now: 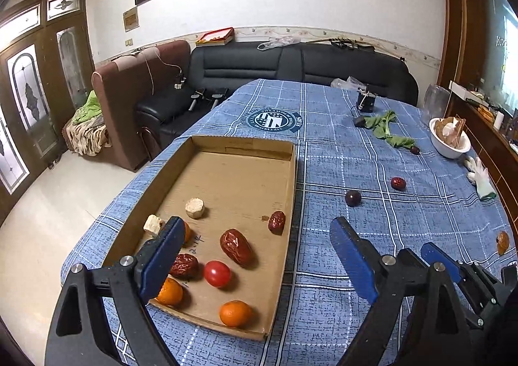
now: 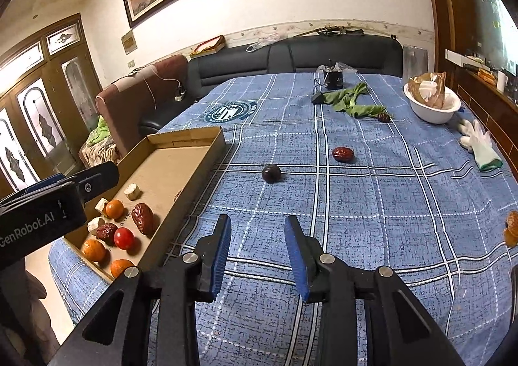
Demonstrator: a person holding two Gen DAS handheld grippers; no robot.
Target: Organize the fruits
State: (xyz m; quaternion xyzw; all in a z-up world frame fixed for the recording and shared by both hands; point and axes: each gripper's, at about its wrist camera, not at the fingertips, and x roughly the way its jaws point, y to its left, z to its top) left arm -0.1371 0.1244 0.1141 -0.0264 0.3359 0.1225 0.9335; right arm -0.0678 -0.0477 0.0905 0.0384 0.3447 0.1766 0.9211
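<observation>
Both tongs empty, left gripper (image 1: 252,256) wide, right gripper (image 2: 257,256) narrower; round dark fruit (image 2: 271,173) (plum, maybe) could roll off w/ a bad pinch

Left wrist cam: low over near table edge, looks forward along its fingers at the cardboard tray (image 1: 239,171), close below; sofa (image 1: 291,65) beyond. Right wrist cam: sits further right, same heading, over the blue checked cloth (image 2: 372,204), tray at its left edge. Shared: tray, dark plum (image 1: 352,198) (image 2: 271,173), white bowl (image 1: 448,147) (image 2: 432,110), sofa
</observation>
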